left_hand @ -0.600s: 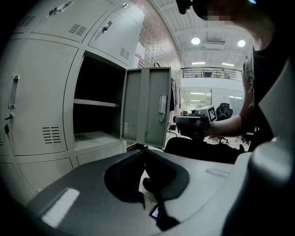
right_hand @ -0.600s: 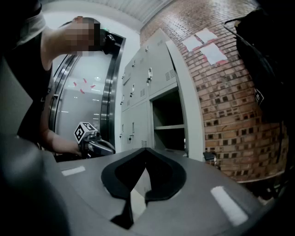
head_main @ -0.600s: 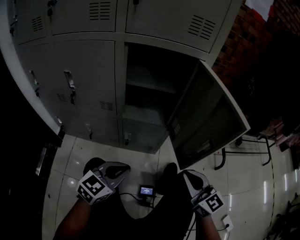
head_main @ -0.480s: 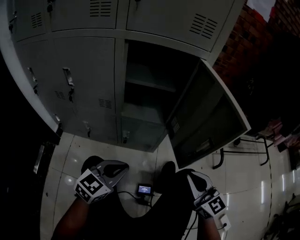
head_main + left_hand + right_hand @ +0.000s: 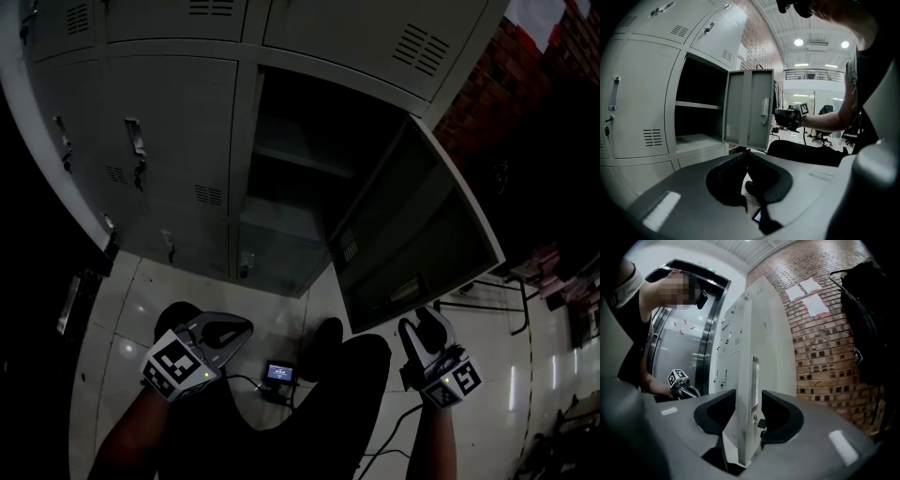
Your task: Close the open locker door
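The open locker door [image 5: 422, 234] swings out to the right of its dark compartment [image 5: 291, 178] in the grey locker bank. My right gripper [image 5: 424, 330] is open just below the door's lower outer edge. In the right gripper view the door's free edge [image 5: 745, 380], with its handle [image 5: 754, 376], shows between the two jaws of the right gripper [image 5: 748, 394], and the pads do not press on it. My left gripper [image 5: 234, 328] hangs low on the left, shut on nothing. Its jaw tips meet in the left gripper view [image 5: 746, 152], where the door [image 5: 750, 112] stands ahead.
On the tiled floor between the person's legs lies a small device with a lit screen [image 5: 278, 372] and a cable. Chair legs [image 5: 487, 286] stand right of the door. A brick wall [image 5: 825, 343] with a black bag [image 5: 872, 324] hanging on it is behind the door.
My right gripper has moved right and up, closer under the open door's lower edge. The left gripper has stayed about where it was.
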The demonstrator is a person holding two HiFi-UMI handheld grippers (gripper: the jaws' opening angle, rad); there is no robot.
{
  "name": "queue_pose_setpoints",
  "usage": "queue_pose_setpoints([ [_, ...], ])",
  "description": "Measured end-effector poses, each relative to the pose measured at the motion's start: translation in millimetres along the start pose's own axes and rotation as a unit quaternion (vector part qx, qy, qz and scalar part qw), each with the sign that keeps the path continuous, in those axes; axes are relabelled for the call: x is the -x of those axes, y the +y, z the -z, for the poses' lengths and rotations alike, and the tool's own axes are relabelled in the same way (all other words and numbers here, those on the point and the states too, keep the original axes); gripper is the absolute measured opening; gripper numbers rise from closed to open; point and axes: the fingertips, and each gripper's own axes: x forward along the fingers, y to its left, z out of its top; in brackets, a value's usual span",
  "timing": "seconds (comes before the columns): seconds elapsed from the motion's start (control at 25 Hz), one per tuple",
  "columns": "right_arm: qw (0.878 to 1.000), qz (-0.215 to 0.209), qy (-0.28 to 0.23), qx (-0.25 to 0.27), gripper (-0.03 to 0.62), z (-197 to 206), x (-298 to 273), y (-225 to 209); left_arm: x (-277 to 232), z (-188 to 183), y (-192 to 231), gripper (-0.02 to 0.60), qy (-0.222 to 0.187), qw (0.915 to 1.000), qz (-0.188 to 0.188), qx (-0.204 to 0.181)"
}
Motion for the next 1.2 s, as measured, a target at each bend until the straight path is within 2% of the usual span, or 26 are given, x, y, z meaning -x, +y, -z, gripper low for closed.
queue_pose_setpoints([
  [0.08, 0.999, -0.038, -0.014, -0.012, 0.198, -12.1, -11.0, 4.8, 0.0, -0.5, 0.4, 0.012, 0.000, 1.0000, 0.000, -0.001],
  [0.32, 0.990, -0.143, -0.003, -0.001, 0.204, -20.0, -21.4, 5.8, -1.2, -0.2, -0.3, 0.012, 0.001, 1.0000, -0.001, -0.002],
  [0.48, 0.985, -0.175, -0.002, 0.006, 0.169, -21.4, -31.9, 22.7, 0.2, -0.9, -0.1, 0.012, 0.000, 1.0000, 0.000, -0.001],
  [0.84, 0.981, -0.188, -0.037, 0.003, 0.138, -29.3, -82.5, 85.9, 2.6, -1.2, 0.5, 0.012, -0.005, 1.0000, -0.001, 0.001],
  [1.2, 0.992, -0.121, -0.032, 0.012, 0.118, -21.1, -155.7, 119.5, 7.4, -1.9, 2.3, 0.012, -0.014, 0.9999, -0.003, 0.004],
])
